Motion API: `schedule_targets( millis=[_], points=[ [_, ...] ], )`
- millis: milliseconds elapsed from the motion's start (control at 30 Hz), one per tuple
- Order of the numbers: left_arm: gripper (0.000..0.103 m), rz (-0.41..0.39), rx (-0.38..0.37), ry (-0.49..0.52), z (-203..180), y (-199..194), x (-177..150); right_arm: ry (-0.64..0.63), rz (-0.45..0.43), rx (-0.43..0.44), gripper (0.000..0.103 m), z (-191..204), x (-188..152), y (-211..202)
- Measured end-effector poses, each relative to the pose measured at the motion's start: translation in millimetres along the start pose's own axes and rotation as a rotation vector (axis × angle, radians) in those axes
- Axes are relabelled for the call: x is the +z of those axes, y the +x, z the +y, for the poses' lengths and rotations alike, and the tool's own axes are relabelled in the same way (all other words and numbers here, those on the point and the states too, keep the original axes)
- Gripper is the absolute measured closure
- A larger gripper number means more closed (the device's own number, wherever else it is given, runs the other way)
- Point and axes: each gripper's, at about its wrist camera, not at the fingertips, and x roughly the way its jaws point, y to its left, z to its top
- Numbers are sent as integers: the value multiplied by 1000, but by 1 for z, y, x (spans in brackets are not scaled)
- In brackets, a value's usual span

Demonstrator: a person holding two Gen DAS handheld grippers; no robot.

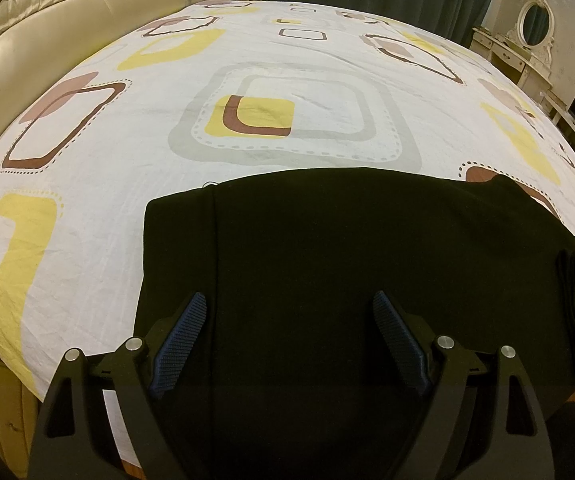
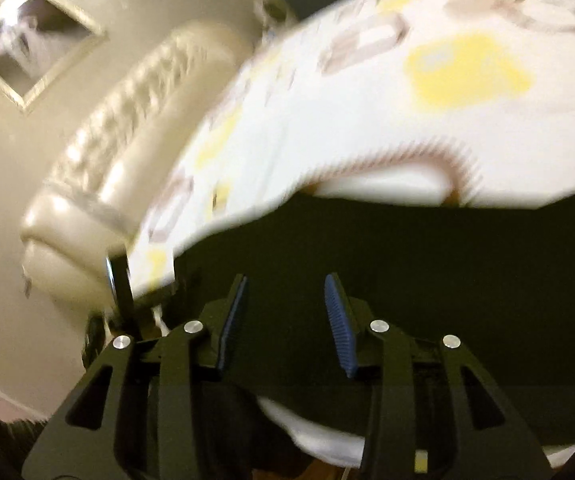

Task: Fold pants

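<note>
Black pants [image 1: 327, 264] lying folded flat at near edge of bed [image 1: 287, 80], soft, limp, light, likely sagging if lifted; judging best pinching folded edge; left gripper [image 1: 289, 320] jaws gaping wide, empty; right gripper [image 2: 285, 304] jaws part-open, gripping nothing

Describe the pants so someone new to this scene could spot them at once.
Start from the bed sheet, white with yellow, brown and grey squares. Near its closest edge, below the left gripper, lie the pants, a flat black slab of cloth. They are the only plain dark thing on the sheet.
</note>
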Motion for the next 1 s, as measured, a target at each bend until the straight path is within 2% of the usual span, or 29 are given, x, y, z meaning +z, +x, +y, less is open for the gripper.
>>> schedule_targets(
  millis=[67, 133, 200, 333, 367, 433, 500, 567, 667, 833, 900, 1000],
  points=[
    [18, 0, 0, 0, 0, 0, 0, 41, -85, -49, 49, -34, 16, -39],
    [18, 1, -2, -1, 0, 0, 0, 119, -146, -84, 48, -80, 28, -69],
    [18, 1, -2, -1, -1, 0, 0, 258, -139, -91, 48, -138, 35, -82],
    [18, 2, 4, 5, -1, 0, 0, 383, -55, -110, 48, -198, 33, -68],
    [18, 2, 5, 6, -1, 1, 0, 395, -35, -96, 48, -204, 31, -62],
    [18, 3, 6, 6, -2, 1, 0, 394, 5, -61, 60, -208, 27, -51],
    [18, 3, 8, 8, -2, 1, 0, 380, 19, -84, 78, -211, 23, -44],
    [18, 3, 9, 9, -2, 1, 0, 400, 31, -62, 80, -219, 21, -43],
    [18, 2, 9, 9, -3, 1, 0, 418, 24, -57, 80, -227, 18, -44],
    [18, 2, 5, 7, -3, 1, 0, 422, -10, -42, 67, -215, 11, -59],
    [18, 1, 5, 7, -4, 1, 0, 422, -22, -22, 60, -208, 1, -69],
    [18, 0, 0, 2, -3, 1, 0, 430, -16, 7, 59, -202, -25, -90]
  ],
)
